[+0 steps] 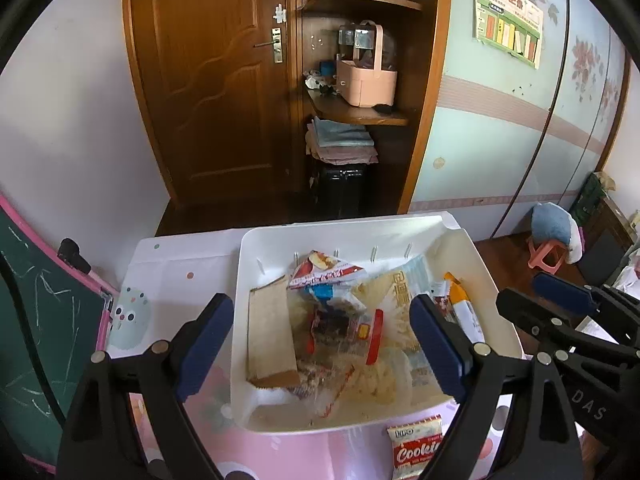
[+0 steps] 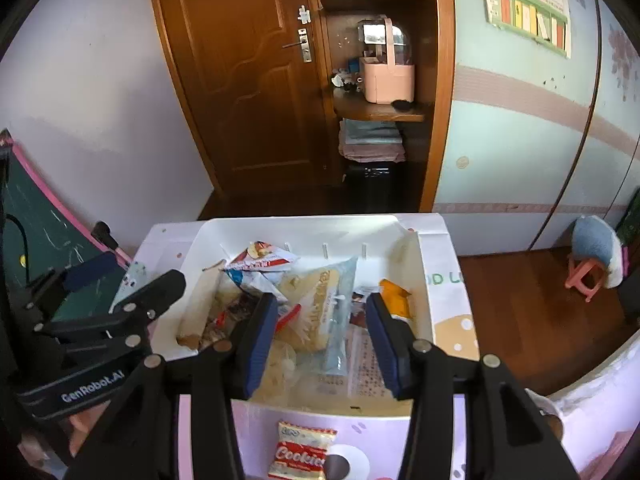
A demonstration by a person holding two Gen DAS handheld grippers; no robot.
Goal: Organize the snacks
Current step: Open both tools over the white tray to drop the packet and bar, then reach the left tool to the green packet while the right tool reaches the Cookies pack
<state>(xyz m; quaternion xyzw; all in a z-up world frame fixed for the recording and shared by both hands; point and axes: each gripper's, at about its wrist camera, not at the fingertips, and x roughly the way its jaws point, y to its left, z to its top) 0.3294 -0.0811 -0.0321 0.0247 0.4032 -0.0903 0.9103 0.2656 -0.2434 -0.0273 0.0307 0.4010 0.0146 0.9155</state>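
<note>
The left claw [image 1: 324,344] has its two blue-padded fingers spread wide apart, with nothing between them. One pad [image 1: 206,346] sits at 9 o'clock of its midpoint and the other at 3 o'clock, both pointing forward and slightly down. The right claw [image 2: 322,344] is parted too, less widely, and grips nothing. In the left wrist view the right claw [image 1: 560,300] appears at 3 o'clock; in the right wrist view the left claw [image 2: 120,280] sits at 9 o'clock.

Bin [image 1: 256,264]: smooth white plastic, semi-gloss. Snack wrappers [image 1: 344,332]: glossy, crinkled film. Cookie packet [image 2: 301,454]: glossy printed film. Flat brown packet [image 1: 270,336]: matt paper. Gripper pads [image 2: 258,344]: matt blue, ribbed. Door [image 1: 212,80]: varnished wood.
</note>
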